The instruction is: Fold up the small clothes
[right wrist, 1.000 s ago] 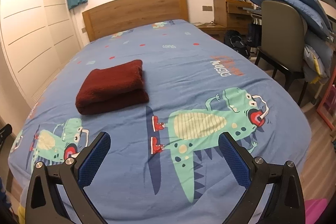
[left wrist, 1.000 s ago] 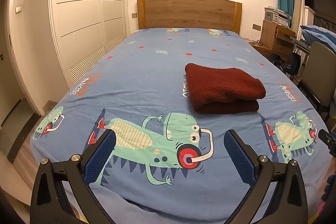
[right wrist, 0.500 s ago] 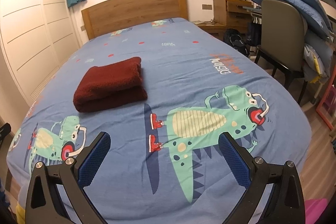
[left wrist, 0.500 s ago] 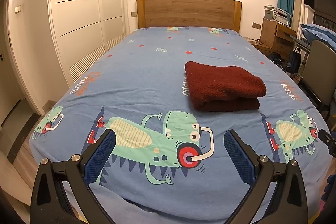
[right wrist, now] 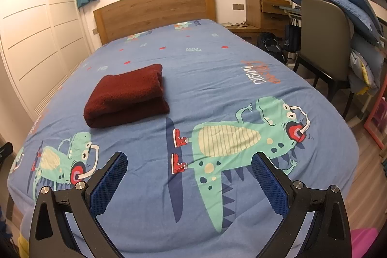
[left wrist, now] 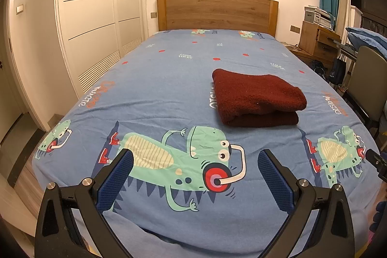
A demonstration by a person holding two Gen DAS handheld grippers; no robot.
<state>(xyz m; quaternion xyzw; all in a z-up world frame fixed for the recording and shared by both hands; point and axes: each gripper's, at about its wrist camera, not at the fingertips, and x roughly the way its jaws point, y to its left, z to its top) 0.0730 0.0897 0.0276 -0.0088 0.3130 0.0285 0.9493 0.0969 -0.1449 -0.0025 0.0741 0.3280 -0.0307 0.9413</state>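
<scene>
1. The dark red garment (left wrist: 256, 96) lies on the bed (left wrist: 157, 79), folded into a compact rectangle with one layer stacked over another and its rounded fold edge toward the right side of the bed.
2. Judging by that tidy shape, this piece looks finished; no loose sleeve or corner shows from either view.
3. No other unfolded clothing is visible on the blue dinosaur-print sheet, so whatever is left of the task lies out of view.
4. The left gripper (left wrist: 195, 162) hovers above the foot of the bed, well apart from the garment, fingers spread wide and holding nothing.
5. The right gripper (right wrist: 189, 166) hangs likewise near the foot, spread and empty.
6. A chair (right wrist: 321, 59) piled with blue bedding stands beside the bed.
</scene>
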